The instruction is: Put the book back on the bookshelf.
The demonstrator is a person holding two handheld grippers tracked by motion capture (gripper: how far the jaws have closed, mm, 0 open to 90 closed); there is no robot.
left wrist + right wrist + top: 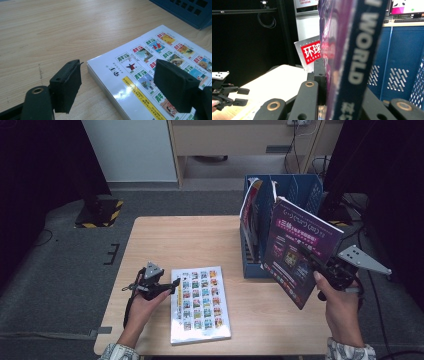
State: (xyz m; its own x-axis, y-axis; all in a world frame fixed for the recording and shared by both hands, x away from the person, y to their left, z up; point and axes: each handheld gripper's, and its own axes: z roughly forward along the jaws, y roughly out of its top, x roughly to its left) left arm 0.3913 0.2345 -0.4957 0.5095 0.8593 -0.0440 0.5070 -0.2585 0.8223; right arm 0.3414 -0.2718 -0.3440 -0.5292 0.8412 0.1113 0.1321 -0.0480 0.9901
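Note:
My right gripper (pixel 314 262) is shut on a purple book (pixel 299 247), held upright and tilted above the table's right side, just in front of the blue file rack (pixel 295 190). In the right gripper view the purple book's spine (pixel 359 55) runs up between the black jaws. A white book (pixel 200 304) with rows of small pictures lies flat on the table. My left gripper (pixel 172 283) rests at that book's left edge, open. In the left gripper view its pads (pixel 66 85) stand apart over the white book's corner (pixel 140 75), one on each side, with nothing pressed between them.
The blue file rack holds a red-and-white magazine (pixel 248 205) leaning in its left slot. The wooden table (pixel 170 240) has bare room behind and to the left of the white book. Dark floor and a yellow-black striped base (pixel 100 212) lie beyond the table's far left.

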